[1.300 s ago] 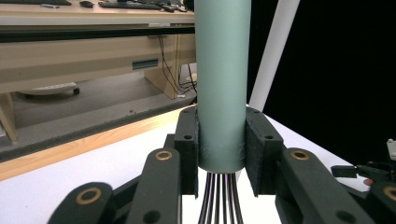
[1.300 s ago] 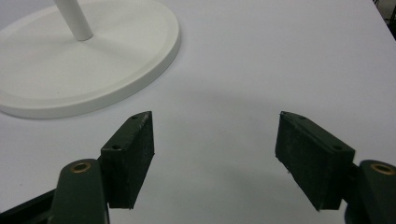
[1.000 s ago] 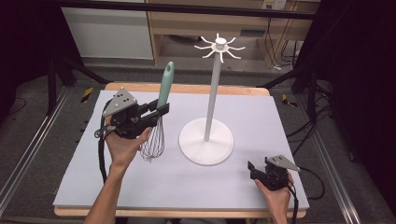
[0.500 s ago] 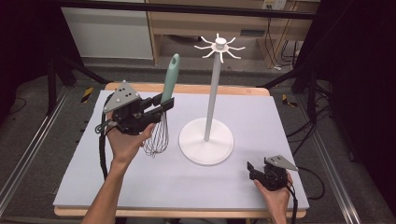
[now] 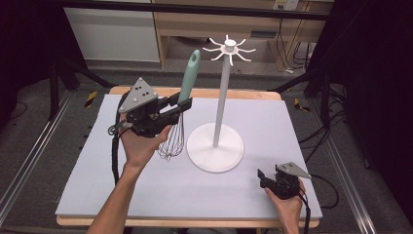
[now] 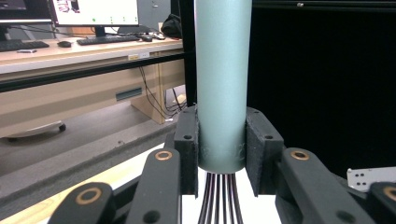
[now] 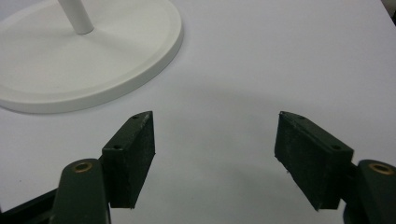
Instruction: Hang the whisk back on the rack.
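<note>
Teal-handled whisk (image 5: 181, 109) clamped at its handle base by the left gripper (image 5: 179, 106), held upright above the surface (image 5: 292, 126) beside the white hook stand (image 5: 217, 141), likely for hanging; right gripper (image 5: 261, 176) rests apart, empty.

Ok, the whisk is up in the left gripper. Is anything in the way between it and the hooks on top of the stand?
Nothing visible blocks it. The left gripper clamps the whisk at the base of its green handle, hanging hole uppermost, just left of the white stand. The air up to the hooks looks open. The right gripper rests open near the table's corner.
</note>
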The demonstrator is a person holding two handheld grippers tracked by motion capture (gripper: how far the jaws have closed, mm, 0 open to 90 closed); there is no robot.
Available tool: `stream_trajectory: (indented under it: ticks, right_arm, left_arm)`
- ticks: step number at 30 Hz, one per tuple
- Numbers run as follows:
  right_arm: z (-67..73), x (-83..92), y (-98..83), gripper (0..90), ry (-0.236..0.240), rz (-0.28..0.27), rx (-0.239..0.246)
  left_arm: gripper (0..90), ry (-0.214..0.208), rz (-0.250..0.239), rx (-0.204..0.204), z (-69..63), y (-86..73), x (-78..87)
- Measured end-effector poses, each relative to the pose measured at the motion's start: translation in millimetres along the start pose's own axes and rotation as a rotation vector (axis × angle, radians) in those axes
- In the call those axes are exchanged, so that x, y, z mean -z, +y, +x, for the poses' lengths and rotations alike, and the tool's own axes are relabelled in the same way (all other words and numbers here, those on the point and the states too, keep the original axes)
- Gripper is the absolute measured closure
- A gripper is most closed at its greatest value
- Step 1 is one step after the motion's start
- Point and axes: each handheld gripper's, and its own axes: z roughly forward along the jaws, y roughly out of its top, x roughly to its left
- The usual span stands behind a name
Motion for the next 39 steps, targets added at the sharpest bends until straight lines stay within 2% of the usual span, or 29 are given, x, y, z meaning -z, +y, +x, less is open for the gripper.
stream_trajectory:
  ticks: [9, 39]
  right_arm:
    - [-1.1, 1.1, 0.1, 29.1, 0.000, -0.004, -0.002]
    - [-1.0, 0.8, 0.1, 29.1, 0.001, -0.002, -0.002]
  left_arm:
    - [68.9, -0.005, 0.004, -0.014, -8.5, 4.9, -8.0]
    - [68.8, 0.005, 0.034, -0.011, -9.8, -0.8, -25.0]
